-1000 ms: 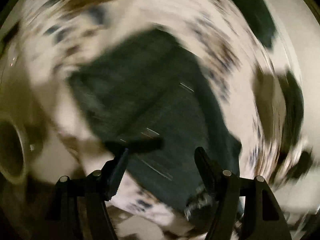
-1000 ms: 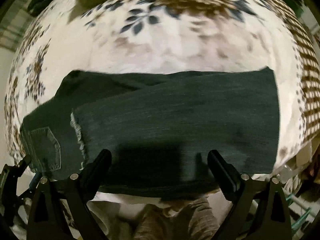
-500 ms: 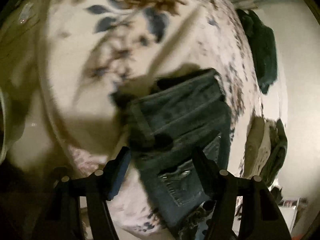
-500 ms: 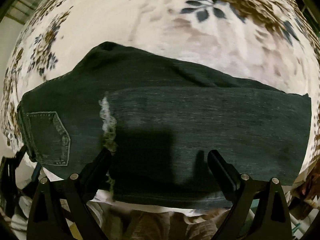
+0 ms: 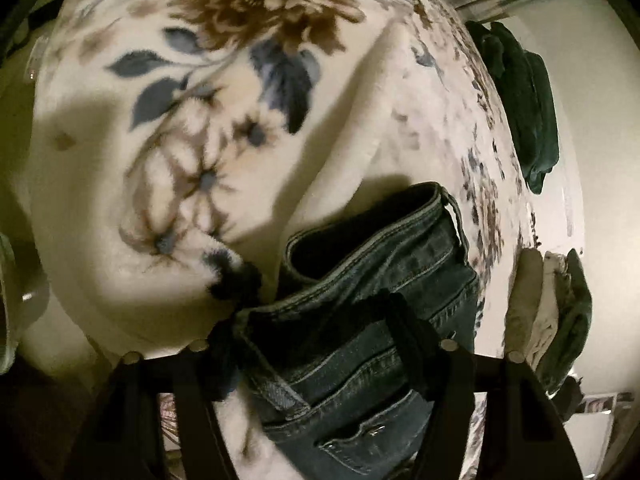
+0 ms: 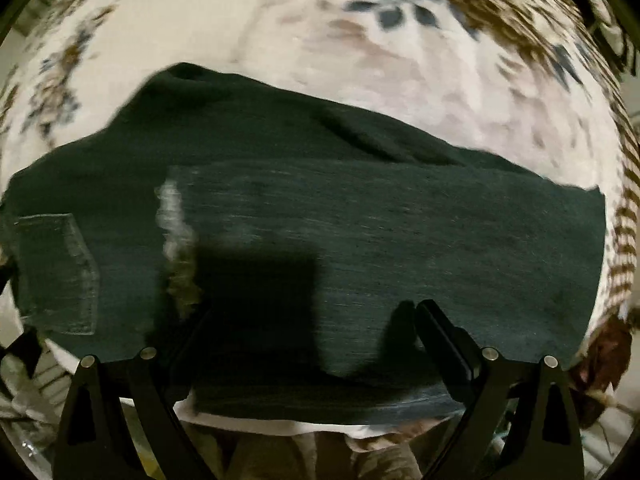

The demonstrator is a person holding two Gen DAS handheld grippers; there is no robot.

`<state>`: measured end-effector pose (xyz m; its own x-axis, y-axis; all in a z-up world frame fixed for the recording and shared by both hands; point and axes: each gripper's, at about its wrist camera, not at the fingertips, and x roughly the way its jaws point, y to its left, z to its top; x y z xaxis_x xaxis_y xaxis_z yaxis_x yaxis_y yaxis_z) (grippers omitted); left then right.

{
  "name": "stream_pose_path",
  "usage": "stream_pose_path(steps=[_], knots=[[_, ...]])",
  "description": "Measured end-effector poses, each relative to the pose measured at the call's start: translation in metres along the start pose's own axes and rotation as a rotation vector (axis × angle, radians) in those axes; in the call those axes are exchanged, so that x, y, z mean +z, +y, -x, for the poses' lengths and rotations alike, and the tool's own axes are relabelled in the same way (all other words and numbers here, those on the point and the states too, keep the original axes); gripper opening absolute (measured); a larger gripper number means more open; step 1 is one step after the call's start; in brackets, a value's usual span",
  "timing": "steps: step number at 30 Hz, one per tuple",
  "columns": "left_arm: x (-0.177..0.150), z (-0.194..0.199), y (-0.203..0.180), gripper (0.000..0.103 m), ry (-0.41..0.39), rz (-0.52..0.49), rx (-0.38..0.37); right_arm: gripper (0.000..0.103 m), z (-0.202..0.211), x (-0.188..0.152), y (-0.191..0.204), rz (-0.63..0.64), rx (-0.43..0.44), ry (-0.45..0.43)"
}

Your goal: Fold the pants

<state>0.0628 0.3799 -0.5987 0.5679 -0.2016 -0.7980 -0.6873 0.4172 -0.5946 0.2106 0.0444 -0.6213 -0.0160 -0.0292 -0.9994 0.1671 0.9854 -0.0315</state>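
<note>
Pants (image 6: 360,240) lie flat on the floral blanket (image 6: 320,40), dark denim, folded once lengthwise so one leg covers the other. Right wrist view: frayed hem (image 6: 176,240) sits partway along the pants, just right of the back pocket (image 6: 60,272). Blanket shows on the far side of the pants and past their right end.

Right gripper (image 6: 316,320) hovers over the near edge of the pants, fingers spread wide, nothing between them. Its shadow falls on the denim between the fingers.

Left wrist view: waistband (image 5: 380,240) lies bunched at the pants' end, gaping a little, belt loop (image 5: 456,216) at its far corner. Left gripper (image 5: 312,320) has its fingers apart on either side of the waistband; right finger (image 5: 408,328) lies over the denim. Contact unclear.

Beyond the waistband, a blanket ridge (image 5: 360,128). Off to the right of the pants, a dark green garment (image 5: 524,108) and a stack of clothes (image 5: 552,320) by the wall.
</note>
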Motion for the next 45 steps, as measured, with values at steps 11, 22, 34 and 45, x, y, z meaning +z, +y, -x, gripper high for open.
stream_pose_path(steps=[11, 22, 34, 45], knots=[[-0.026, 0.055, -0.049, 0.024, -0.109, -0.233, 0.037, 0.098, 0.0, -0.008, -0.019, -0.028, 0.004, 0.002], [-0.02, 0.045, -0.022, 0.032, -0.043, -0.099, 0.021, 0.098, 0.003, -0.009, -0.056, -0.05, 0.025, 0.03], [-0.009, 0.019, -0.026, 0.016, -0.083, -0.137, 0.072, 0.098, 0.005, -0.004, -0.035, -0.043, 0.052, 0.031], [-0.098, 0.092, -0.161, 0.012, -0.115, -0.528, -0.103, 0.098, 0.042, -0.002, -0.088, -0.118, 0.097, -0.028]])
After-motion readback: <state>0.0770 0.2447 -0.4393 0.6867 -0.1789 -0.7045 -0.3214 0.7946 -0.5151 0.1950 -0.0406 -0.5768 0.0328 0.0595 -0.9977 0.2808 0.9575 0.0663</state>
